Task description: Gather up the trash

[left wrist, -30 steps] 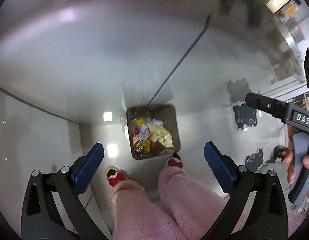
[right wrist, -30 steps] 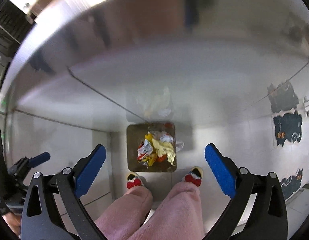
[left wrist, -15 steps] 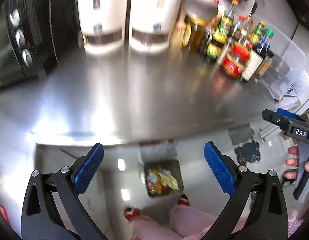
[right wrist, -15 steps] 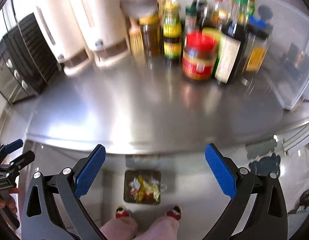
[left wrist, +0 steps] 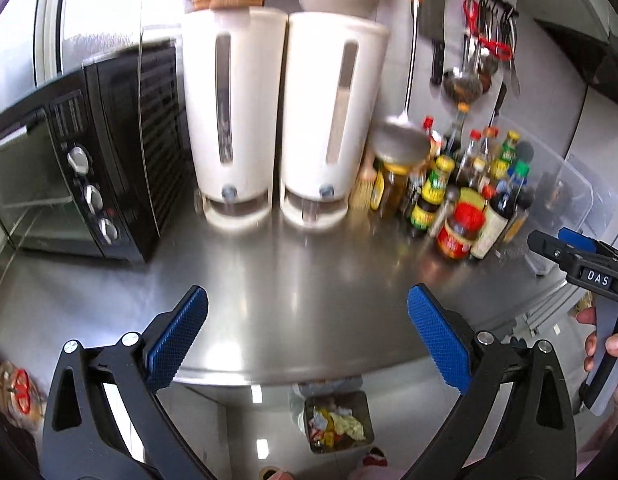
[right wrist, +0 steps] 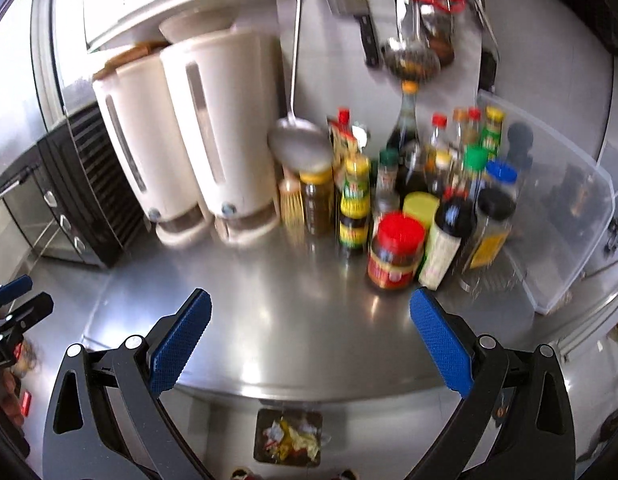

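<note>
Both the left tongs (left wrist: 307, 336) and the right tongs (right wrist: 311, 338) hang spread apart and empty above the bare stainless-steel surface (left wrist: 293, 280). The crumpled colourful trash (left wrist: 336, 426) lies in a square dark bin (left wrist: 365, 404) on the floor below the surface's edge.

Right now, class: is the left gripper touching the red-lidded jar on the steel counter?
Apart. The left wrist view shows the left gripper open, bare counter separating it from the red-lidded jar.
</note>
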Demonstrator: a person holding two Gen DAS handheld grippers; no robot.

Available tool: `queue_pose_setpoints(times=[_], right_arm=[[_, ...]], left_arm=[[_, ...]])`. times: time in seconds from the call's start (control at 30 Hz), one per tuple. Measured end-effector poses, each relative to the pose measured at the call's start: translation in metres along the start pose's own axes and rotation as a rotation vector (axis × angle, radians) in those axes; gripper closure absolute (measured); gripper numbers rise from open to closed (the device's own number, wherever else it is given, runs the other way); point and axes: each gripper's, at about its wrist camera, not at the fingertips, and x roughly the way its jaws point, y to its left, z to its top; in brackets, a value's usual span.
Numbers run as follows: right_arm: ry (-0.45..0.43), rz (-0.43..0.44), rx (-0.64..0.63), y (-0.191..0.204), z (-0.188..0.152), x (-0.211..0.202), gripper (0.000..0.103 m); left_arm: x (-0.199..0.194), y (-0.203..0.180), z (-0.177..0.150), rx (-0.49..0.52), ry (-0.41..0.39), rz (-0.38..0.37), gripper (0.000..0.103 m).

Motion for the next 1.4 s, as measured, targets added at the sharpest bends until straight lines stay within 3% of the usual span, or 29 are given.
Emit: queue_pose_setpoints(times=[0.33, 0.67, 1.4], right_arm=[[-0.125, -0.005, -0.041, 0.016, 0.043, -0.036, 0.003], [-0.236, -0.042, -0.037, 0.013, 0.063, -0.061, 0.003], [-0.265, -0.038, -0.031, 0.014, 0.068, -0.07, 0.003]], left_arm=[[-0.028, -0.004, 0.043, 0.021, -0.116, 0.02, 0.008], [-0.046, -0.009, 0.065, 0.039, -0.188, 0.011, 0.008], [-0.055, -0.013, 0.073, 0.06, -0.219, 0.01, 0.008]])
